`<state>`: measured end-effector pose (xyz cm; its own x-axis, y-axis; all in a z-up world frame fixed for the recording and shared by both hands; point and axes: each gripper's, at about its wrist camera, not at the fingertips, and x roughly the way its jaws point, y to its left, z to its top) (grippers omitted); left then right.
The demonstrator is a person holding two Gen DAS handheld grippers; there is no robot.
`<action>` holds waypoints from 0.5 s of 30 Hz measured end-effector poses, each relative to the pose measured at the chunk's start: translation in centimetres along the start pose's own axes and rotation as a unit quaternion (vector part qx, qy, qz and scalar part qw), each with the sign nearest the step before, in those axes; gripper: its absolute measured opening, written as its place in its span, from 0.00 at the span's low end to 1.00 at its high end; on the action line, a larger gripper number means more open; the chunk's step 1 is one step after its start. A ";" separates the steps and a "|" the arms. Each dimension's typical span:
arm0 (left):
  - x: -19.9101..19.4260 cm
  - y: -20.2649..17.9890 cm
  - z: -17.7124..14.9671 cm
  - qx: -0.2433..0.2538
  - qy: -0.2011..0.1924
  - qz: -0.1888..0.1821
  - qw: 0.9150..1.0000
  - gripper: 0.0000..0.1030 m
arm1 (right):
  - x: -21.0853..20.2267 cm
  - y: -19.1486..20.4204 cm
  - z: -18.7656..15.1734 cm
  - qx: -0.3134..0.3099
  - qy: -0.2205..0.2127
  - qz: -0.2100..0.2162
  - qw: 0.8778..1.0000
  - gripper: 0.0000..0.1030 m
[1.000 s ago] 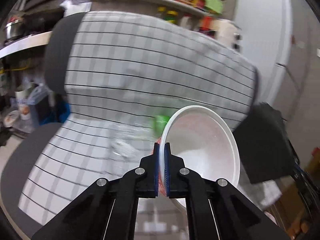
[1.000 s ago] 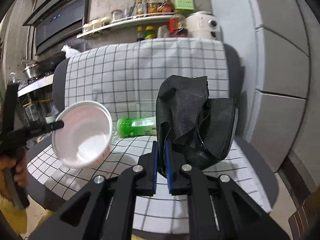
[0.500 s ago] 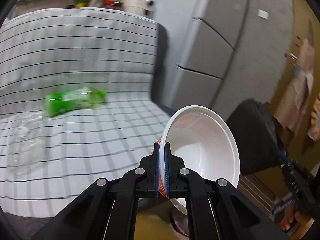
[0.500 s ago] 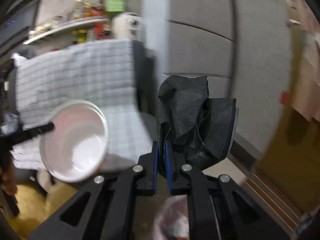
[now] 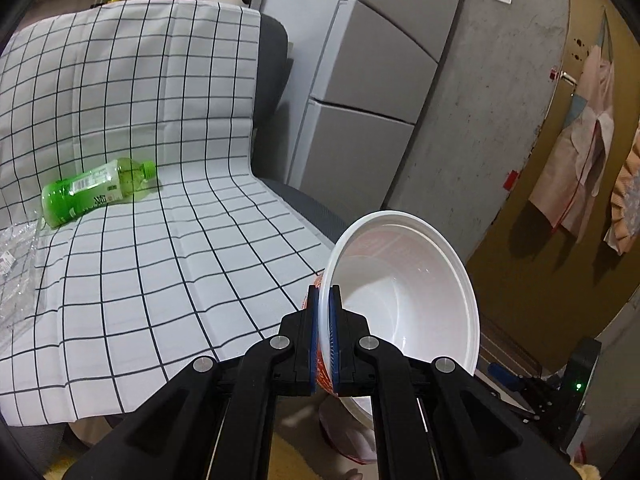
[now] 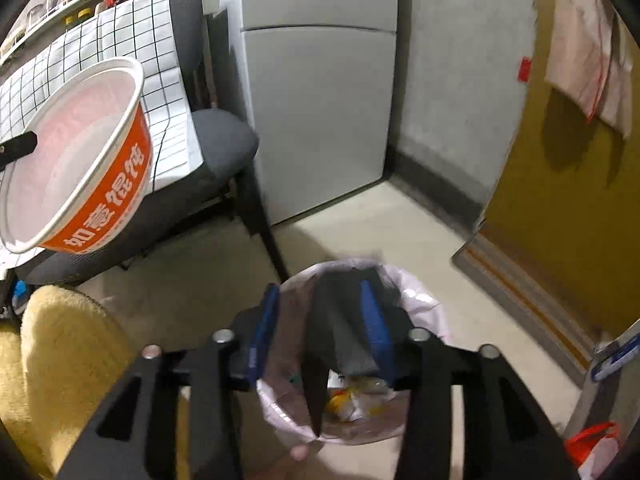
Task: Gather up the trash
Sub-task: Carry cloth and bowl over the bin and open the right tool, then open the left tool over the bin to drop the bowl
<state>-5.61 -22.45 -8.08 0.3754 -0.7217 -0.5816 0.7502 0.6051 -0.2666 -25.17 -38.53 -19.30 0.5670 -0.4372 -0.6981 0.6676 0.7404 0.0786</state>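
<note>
Bowl [image 5: 404, 300] is clamped at the rim by the left gripper [image 5: 323, 336]: one blue pad inside the white wall, the other on the orange outside, jaws nearly closed. The bowl is held tilted in the air, past the edge of the chair seat, mouth turned toward the left wrist camera. In the right wrist view the same bowl [image 6: 76, 152] is seen at upper left, orange band with white lettering facing out, interior empty.

Right gripper [image 6: 320, 328] is pointed down over the trash bin [image 6: 424, 312], which is lined with a pale bag and stands on the floor near the chair leg. Its jaws are opening. A dark, motion-blurred item [image 6: 340, 320] is seen between the blue pads; the pads are not pressed on it. Whether it touches the right pad cannot be told through the blur. Mixed scraps are visible in the bottom of the bin.

Green bottle [image 5: 96, 192] is left lying on its side on the checked cloth [image 5: 160, 240] draped over the chair, at the fold between back and seat. Crumpled clear plastic [image 5: 16, 264] is lying beside it at the left frame edge, also on the cloth.

A grey fridge [image 6: 320, 100] stands behind the chair.
</note>
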 end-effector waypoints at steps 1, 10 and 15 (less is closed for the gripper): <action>0.1 0.0 -0.1 0.000 0.002 0.000 1.000 0.05 | -0.1 -0.3 0.1 0.008 -0.002 0.009 1.000 0.44; 1.9 -3.5 -1.0 0.038 0.031 -0.027 0.998 0.05 | -5.2 -4.1 3.1 0.071 -0.091 -0.012 0.993 0.44; 3.8 -7.4 -1.5 0.074 0.050 -0.061 0.994 0.05 | -8.3 -6.3 4.2 0.089 -0.146 -0.036 0.985 0.45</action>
<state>-10.59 -29.19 -9.49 0.2259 -0.7451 -0.6276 0.8615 0.4536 -0.2284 -32.09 -41.71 -10.99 0.6124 -0.6328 -0.4740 0.7703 0.6125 0.1775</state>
